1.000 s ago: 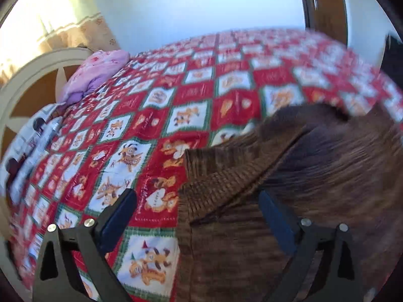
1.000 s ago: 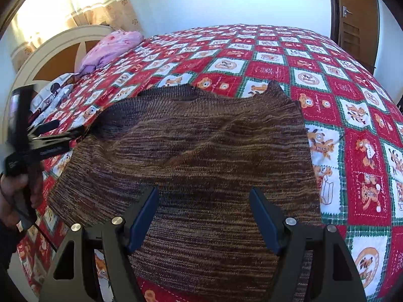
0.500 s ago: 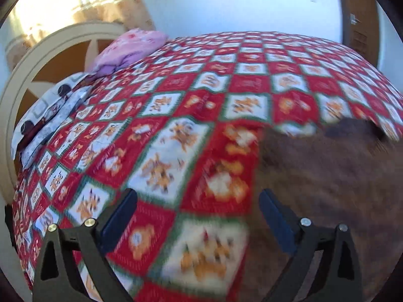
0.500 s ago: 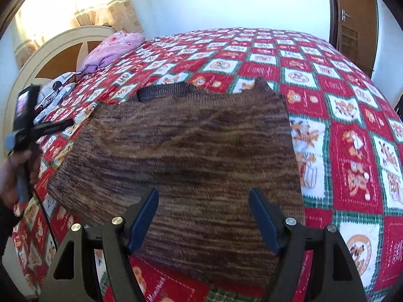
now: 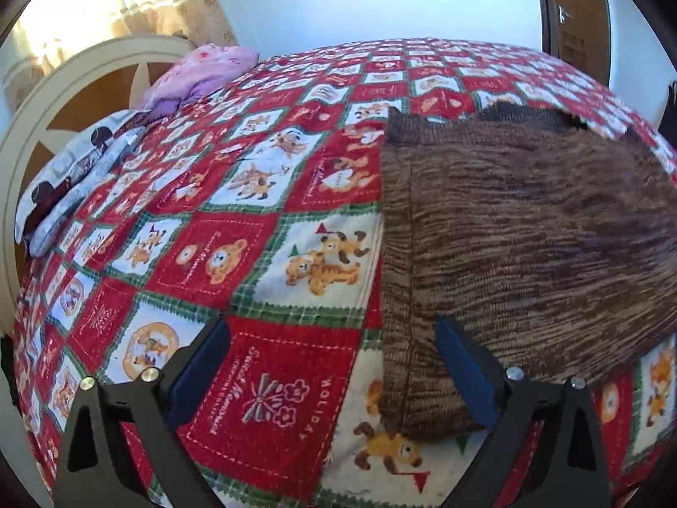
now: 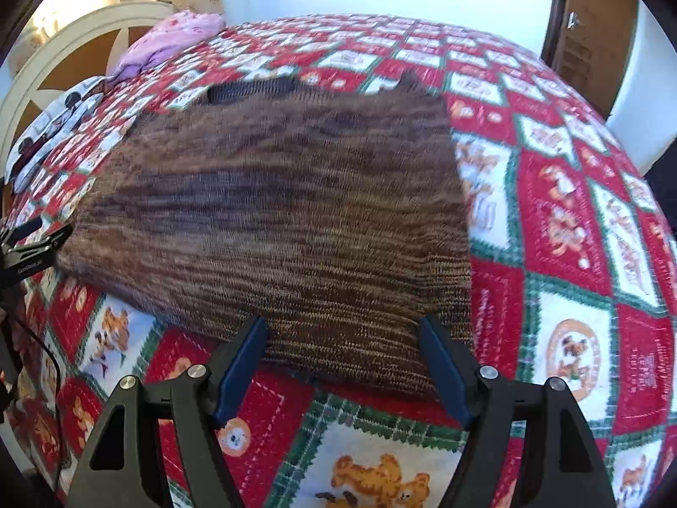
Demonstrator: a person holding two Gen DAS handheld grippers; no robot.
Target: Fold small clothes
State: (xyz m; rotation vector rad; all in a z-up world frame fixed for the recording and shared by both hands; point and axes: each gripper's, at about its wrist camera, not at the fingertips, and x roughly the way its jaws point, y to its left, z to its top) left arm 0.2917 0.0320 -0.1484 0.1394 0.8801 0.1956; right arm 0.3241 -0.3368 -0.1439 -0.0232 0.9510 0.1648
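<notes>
A brown striped knit sweater (image 6: pixel 279 220) lies flat and folded on the red patchwork bedspread (image 6: pixel 571 254). In the left wrist view the sweater (image 5: pixel 529 245) fills the right half, its ribbed left edge running toward me. My left gripper (image 5: pixel 334 360) is open and empty, hovering above the sweater's near left corner and the quilt. My right gripper (image 6: pixel 342 360) is open and empty, just above the sweater's near edge. The left gripper's body (image 6: pixel 29 254) shows at the left edge of the right wrist view.
A pink folded cloth (image 5: pixel 203 72) and a grey patterned pillow (image 5: pixel 80 178) lie by the cream headboard (image 5: pixel 63 80) at the far left. A wooden door (image 6: pixel 592 34) stands at the far right. The bedspread (image 5: pixel 220 254) spreads left of the sweater.
Both grippers have drawn back toward me, away from the sweater. The left gripper swung left then settled at the sweater's near left corner. The sweater's sleeve now lies folded in.
</notes>
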